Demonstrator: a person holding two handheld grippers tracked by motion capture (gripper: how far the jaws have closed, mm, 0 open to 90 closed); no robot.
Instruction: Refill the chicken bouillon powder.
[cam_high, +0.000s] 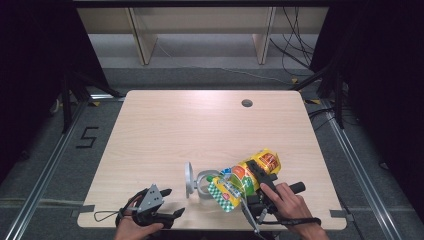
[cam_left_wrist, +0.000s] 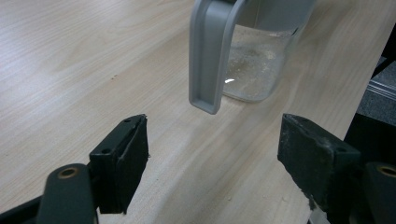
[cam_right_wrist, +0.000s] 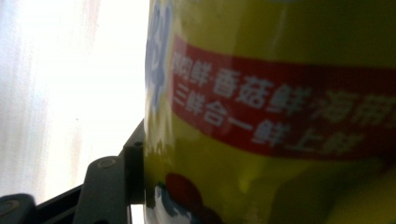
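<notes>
The right gripper (cam_high: 261, 181), clamped on a yellow foil seasoning pouch (cam_high: 247, 177), tips it over the clear glass jar with grey lid (cam_high: 204, 183) near the table's front edge, apparently mid-pour. The left gripper (cam_high: 169, 201) rests beside, jaws apart; steadying the jar looks next

Table evenly lit, surroundings dark; right gripper view blurred, background overexposed.

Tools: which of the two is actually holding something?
The right tool: it is shut on the yellow packet, tilted over the clear jug. The left tool, near the table's front edge, is open and empty.
</notes>
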